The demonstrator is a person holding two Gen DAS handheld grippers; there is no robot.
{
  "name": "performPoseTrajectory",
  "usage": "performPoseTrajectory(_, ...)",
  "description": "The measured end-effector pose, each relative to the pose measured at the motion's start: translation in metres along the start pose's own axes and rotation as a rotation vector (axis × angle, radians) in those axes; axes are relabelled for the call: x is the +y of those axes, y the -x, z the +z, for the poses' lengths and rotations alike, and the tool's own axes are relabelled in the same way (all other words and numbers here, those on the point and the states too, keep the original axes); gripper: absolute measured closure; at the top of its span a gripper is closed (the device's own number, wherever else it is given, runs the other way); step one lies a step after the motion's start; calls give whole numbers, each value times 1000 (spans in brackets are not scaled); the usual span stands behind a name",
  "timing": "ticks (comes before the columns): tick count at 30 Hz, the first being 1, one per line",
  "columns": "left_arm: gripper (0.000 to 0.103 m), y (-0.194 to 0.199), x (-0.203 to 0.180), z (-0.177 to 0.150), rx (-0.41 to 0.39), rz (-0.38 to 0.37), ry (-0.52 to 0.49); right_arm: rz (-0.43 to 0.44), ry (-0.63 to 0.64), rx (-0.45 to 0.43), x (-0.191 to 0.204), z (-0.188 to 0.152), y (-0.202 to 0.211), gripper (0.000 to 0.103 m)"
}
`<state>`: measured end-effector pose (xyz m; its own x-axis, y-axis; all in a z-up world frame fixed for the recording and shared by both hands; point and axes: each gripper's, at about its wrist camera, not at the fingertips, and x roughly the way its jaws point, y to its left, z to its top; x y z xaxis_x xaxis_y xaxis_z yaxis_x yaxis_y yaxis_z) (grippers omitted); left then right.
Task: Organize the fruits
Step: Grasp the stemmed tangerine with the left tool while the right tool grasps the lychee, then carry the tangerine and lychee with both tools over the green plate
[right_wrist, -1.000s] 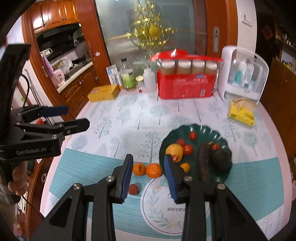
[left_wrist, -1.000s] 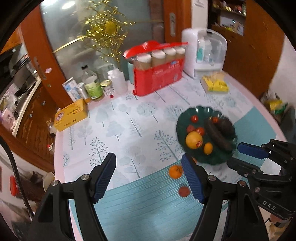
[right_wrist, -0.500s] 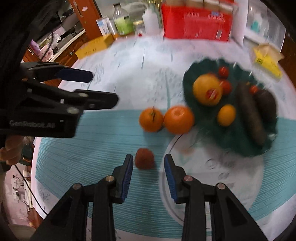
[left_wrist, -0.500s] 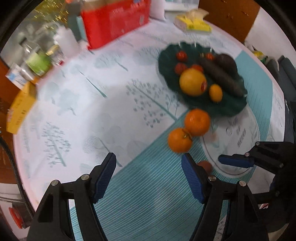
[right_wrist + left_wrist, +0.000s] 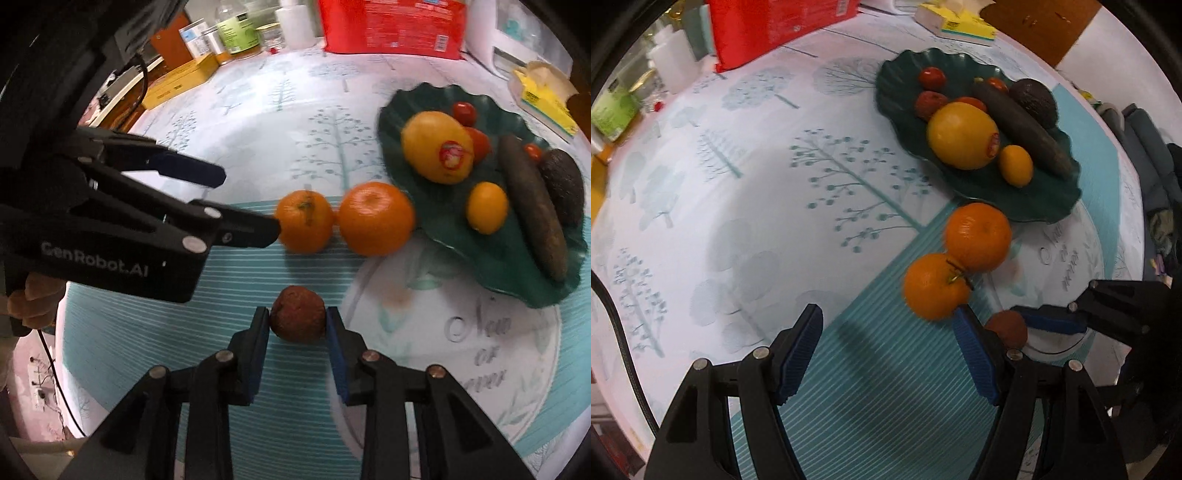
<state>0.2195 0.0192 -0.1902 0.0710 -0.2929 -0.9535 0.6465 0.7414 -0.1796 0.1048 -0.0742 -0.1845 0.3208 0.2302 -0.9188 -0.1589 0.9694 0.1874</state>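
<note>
A dark green plate (image 5: pixel 413 107) (image 5: pixel 1052 206) holds a yellow grapefruit (image 5: pixel 436 146), a small orange citrus (image 5: pixel 485 206), small tomatoes, a cucumber and an avocado. Two oranges (image 5: pixel 304 225) (image 5: pixel 375 218) lie side by side on the cloth just left of it; they also show in the left wrist view (image 5: pixel 934 284) (image 5: pixel 977 236). A small brown-red fruit (image 5: pixel 297 314) (image 5: pixel 1006 328) lies nearer me. My right gripper (image 5: pixel 297 319) has its pads against both sides of this fruit. My left gripper (image 5: pixel 886 343) is open and empty, low over the cloth, its right finger beside the left orange.
A red package (image 5: pixel 391 26), bottles (image 5: pixel 236 29), a yellow box (image 5: pixel 181 79) and a tissue pack (image 5: pixel 543 92) stand along the far side of the table. The table edge is at the left, with a cable hanging there.
Both grippers have moved down and forward toward the loose fruits. My right gripper has come around the small brown-red fruit. My left gripper has neared the left orange.
</note>
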Motion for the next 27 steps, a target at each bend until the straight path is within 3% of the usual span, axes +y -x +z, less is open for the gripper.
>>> performPoseTrajectory(10,33,-16,-15,6,10,-1,-33,-16,-96,-16,-27,-5,8,72)
performPoseTrajectory(17,64,-16,-24,8,-6,10,-55,-2,-107,-31,-28,-5,9,72)
performPoseTrajectory(27,65,-6,-30,-20,2,37,49,33,-103,-64,-31,-14,21,73)
